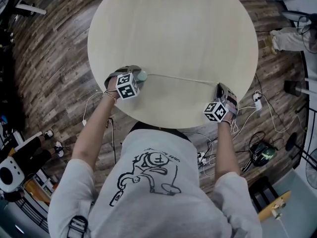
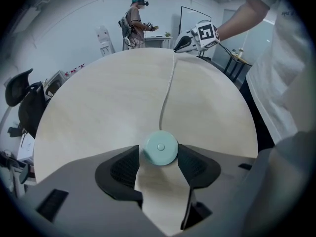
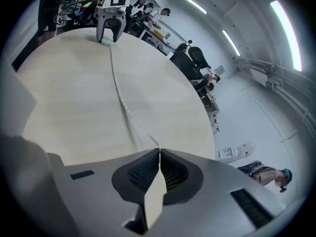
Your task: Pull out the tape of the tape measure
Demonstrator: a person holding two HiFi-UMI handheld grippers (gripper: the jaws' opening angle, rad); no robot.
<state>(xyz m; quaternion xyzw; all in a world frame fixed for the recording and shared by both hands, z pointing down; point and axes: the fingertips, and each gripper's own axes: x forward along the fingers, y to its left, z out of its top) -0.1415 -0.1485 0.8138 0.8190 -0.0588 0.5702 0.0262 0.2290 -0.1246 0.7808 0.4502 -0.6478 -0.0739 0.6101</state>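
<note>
A round teal tape measure (image 1: 142, 75) lies on the pale round table (image 1: 173, 24) near its left front edge. My left gripper (image 1: 138, 77) points steeply down over it. In the left gripper view the case (image 2: 160, 148) sits between the two fingertips (image 2: 129, 168) with a thin gap at the left pad, so the left gripper (image 2: 159, 157) is open. A thin white tape (image 1: 181, 78) runs from the case across the table to my right gripper (image 1: 219, 87). In the right gripper view the tape (image 3: 121, 95) ends between the pads, and the right gripper (image 3: 159, 154) is shut on it.
The table edge lies just below both grippers. Cables and power strips (image 1: 257, 101) lie on the wooden floor around it. A black office chair (image 2: 22, 100) stands at the left and a person (image 2: 134, 26) stands beyond the table's far side.
</note>
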